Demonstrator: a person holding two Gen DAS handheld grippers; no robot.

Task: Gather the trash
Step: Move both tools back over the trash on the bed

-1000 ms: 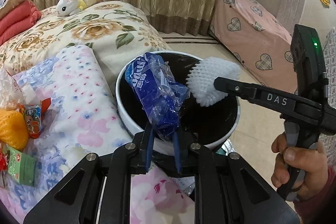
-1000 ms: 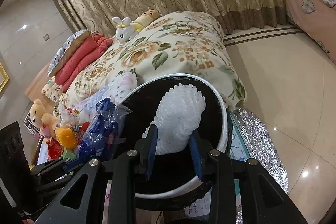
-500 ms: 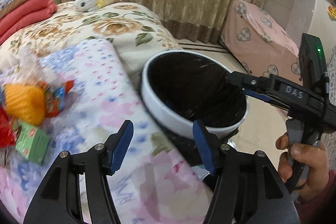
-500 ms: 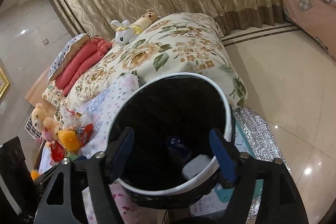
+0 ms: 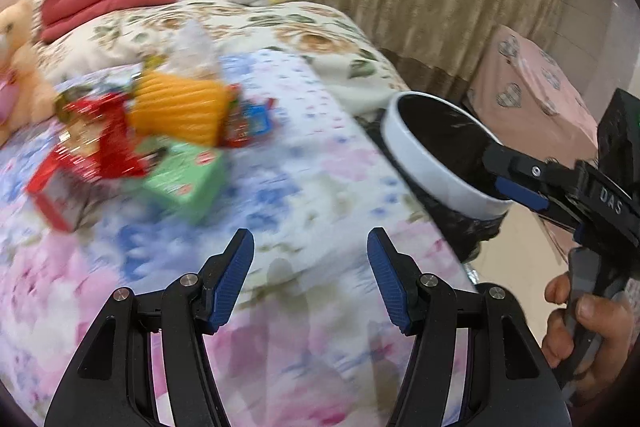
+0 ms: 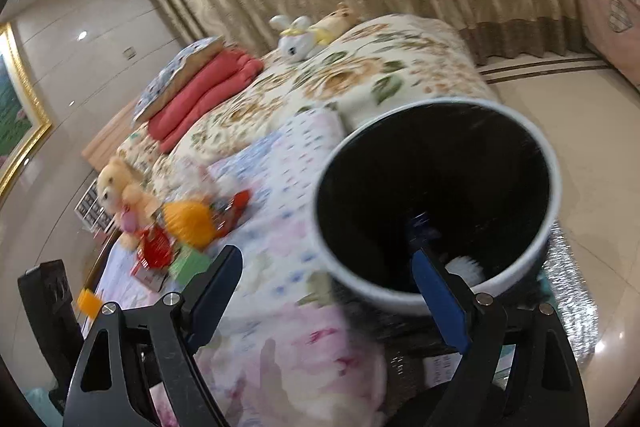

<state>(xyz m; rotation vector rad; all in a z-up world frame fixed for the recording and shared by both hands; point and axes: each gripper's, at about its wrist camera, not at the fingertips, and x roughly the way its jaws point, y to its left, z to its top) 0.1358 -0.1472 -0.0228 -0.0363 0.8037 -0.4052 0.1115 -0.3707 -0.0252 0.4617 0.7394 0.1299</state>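
While both tools stand empty, the risk lies in the reach that comes next. The left tool [image 5: 310, 281] holds its blue pads [image 5: 230, 275] moderately apart over the bed [image 5: 320, 195] with nothing between them, and the right tool [image 6: 332, 299] has its jaws opening wide and bare, one pad in front of the bin [image 6: 554, 183]. The remaining trash sits in a heap well across the quilt from the bin: an orange foam sleeve [image 5: 178, 111] on top, a red wrapper [image 5: 96, 143] and a green carton [image 5: 186, 179] below and in front of it, a small blue-red packet [image 5: 250, 125] to one side and a clear crumpled bag [image 5: 194, 47] behind. Because the pieces overlap and touch, a pinch at one could drag or tip its neighbours, and a light wrapper may slide on the soft quilt rather than stay between the pads. A stuffed bear [image 5: 18, 67] lies just beside the heap, so a careless sweep might catch it. Both views are smeared, which suggests haste; a rushed aim could close on quilt fabric. The bin stands at the bed's corner, its rim near the right tool, so a swing of that tool might knock it. Inside it a white piece [image 6: 464, 267] and a blue scrap [image 6: 418, 223] already lie.
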